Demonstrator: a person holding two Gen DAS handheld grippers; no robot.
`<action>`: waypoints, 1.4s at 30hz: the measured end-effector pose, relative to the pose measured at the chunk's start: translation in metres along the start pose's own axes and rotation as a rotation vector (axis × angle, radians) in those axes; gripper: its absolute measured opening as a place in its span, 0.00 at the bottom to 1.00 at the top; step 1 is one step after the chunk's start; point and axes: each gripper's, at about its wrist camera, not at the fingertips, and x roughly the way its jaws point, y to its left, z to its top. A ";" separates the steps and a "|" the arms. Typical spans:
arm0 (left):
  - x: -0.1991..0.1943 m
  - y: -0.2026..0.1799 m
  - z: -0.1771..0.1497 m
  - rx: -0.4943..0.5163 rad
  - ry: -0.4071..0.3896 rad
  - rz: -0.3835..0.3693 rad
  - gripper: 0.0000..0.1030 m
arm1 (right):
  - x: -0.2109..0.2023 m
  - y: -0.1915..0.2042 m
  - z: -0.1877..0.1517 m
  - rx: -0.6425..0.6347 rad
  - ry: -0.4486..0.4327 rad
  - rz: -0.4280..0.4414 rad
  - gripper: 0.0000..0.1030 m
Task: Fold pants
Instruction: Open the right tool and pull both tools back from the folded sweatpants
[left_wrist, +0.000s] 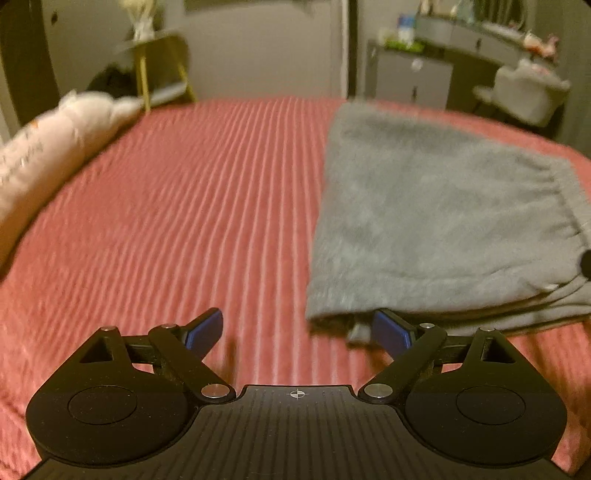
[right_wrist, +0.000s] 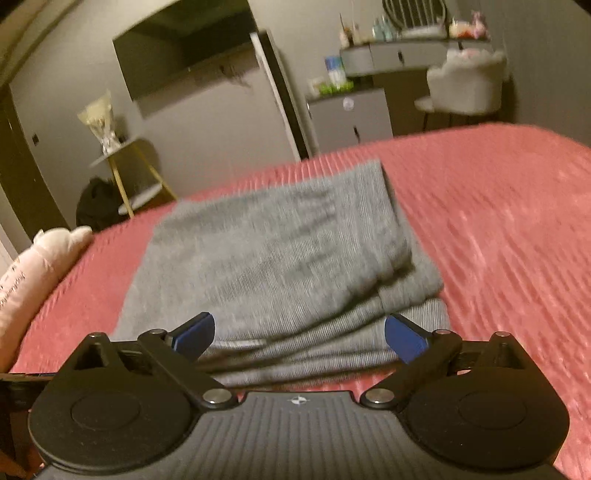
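Grey pants (left_wrist: 436, 221) lie folded in a stack of layers on a red ribbed bedspread (left_wrist: 184, 221). In the left wrist view they fill the right half, and my left gripper (left_wrist: 299, 332) stands open at their near left corner, its right blue pad just in front of the folded edge. In the right wrist view the pants (right_wrist: 280, 258) lie straight ahead. My right gripper (right_wrist: 299, 336) is open wide over their near edge, with the layered folds seen between the blue pads and nothing gripped.
A pale pillow (left_wrist: 48, 155) lies along the bed's left side. Beyond the bed stand a gold-legged side table (right_wrist: 125, 170), a grey cabinet (right_wrist: 351, 118), a desk with clutter and a white chair (right_wrist: 465, 85).
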 end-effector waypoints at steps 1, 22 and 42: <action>-0.006 -0.001 0.001 0.006 -0.044 -0.011 0.92 | -0.001 0.000 0.000 -0.004 -0.017 -0.005 0.96; 0.017 -0.018 -0.007 0.039 0.013 -0.028 1.00 | 0.044 -0.001 -0.004 -0.025 0.109 -0.246 0.96; -0.010 -0.033 -0.024 0.093 0.105 -0.058 1.00 | 0.000 0.060 -0.019 -0.241 0.183 -0.268 0.96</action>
